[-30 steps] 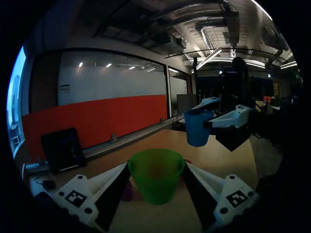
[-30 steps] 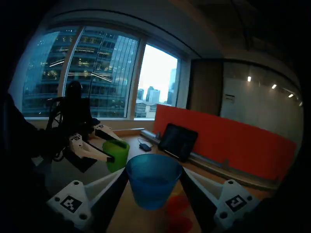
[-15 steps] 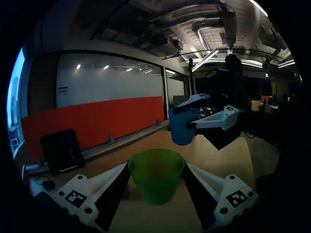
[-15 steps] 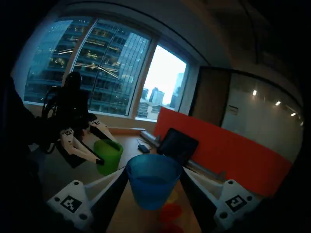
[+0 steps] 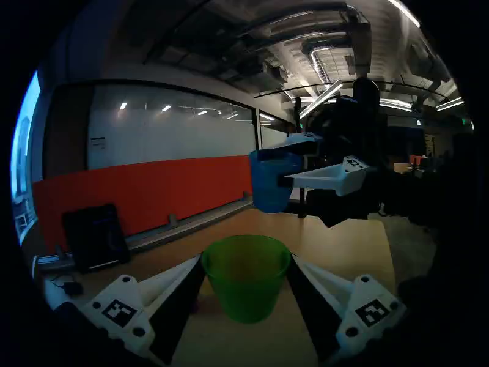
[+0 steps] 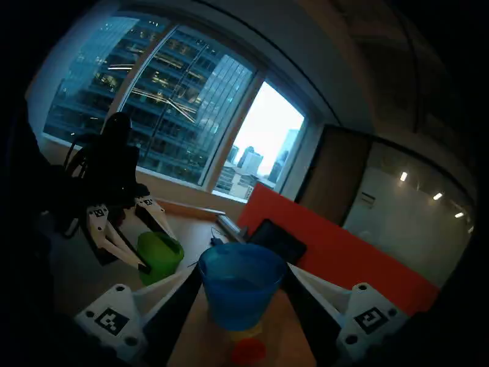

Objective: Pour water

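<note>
My left gripper is shut on a green cup, held upright above the wooden table. My right gripper is shut on a blue cup with water in it. In the left gripper view the blue cup hangs above and slightly right of the green cup, tipped a little, with the right gripper behind it. In the right gripper view the green cup sits lower left, in the left gripper.
A dark tablet leans against the orange wall panel at the table's back edge, with a small device and cable beside it. Red and yellow round objects lie on the table under the blue cup. Large windows stand behind the left gripper.
The right gripper has carried the blue cup up and leftward, closer over the green cup, and has begun to tilt. The left gripper with the green cup has stayed put.
</note>
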`<state>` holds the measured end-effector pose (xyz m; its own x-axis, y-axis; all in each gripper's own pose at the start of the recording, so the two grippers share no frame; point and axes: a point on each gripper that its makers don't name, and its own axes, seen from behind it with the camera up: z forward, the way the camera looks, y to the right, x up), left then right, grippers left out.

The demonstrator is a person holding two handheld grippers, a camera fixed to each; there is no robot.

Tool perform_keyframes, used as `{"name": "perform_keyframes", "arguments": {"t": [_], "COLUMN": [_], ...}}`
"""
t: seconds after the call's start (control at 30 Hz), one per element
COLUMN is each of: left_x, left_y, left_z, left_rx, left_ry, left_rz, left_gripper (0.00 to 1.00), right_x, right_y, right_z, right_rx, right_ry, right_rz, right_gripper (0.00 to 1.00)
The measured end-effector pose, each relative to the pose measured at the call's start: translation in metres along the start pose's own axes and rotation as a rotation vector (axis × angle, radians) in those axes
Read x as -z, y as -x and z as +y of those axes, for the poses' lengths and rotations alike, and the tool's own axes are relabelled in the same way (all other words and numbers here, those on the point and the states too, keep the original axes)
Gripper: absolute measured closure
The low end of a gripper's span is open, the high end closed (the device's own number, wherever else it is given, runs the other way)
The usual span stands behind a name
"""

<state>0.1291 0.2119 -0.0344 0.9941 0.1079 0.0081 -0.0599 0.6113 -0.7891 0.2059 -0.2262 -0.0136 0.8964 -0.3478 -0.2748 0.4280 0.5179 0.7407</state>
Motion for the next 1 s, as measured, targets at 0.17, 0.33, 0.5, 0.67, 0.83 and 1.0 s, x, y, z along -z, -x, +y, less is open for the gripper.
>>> {"name": "perform_keyframes", "arguments": {"t": [0.17, 0.33, 0.5, 0.67, 0.83, 1.0], "left_x": [0.001, 0.001, 0.002, 0.001, 0.000, -0.001], "left_y": [-0.001, -0.004, -0.006, -0.007, -0.008, -0.009], "left_z": [0.005, 0.008, 0.012, 0.016, 0.019, 0.022], "left_rx": [-0.001, -0.001, -0.001, -0.004, -0.007, -0.010], "left_ry": [0.007, 0.012, 0.020, 0.027, 0.035, 0.041], "left_rz": [0.003, 0.008, 0.013, 0.016, 0.018, 0.019], "left_gripper": [0.11, 0.11, 0.11, 0.11, 0.11, 0.12], "right_x": [-0.006, -0.012, -0.017, -0.022, -0.026, -0.030], "right_y": [-0.012, -0.023, -0.034, -0.044, -0.052, -0.059], "right_z": [0.000, 0.002, 0.008, 0.014, 0.020, 0.023], "right_rx": [0.074, 0.150, 0.237, 0.310, 0.392, 0.477], "right_ry": [-0.003, -0.007, 0.008, 0.023, 0.035, 0.042], "right_rz": [0.010, 0.014, 0.028, 0.037, 0.040, 0.042], "right_gripper": [0.07, 0.07, 0.07, 0.08, 0.08, 0.08]}}
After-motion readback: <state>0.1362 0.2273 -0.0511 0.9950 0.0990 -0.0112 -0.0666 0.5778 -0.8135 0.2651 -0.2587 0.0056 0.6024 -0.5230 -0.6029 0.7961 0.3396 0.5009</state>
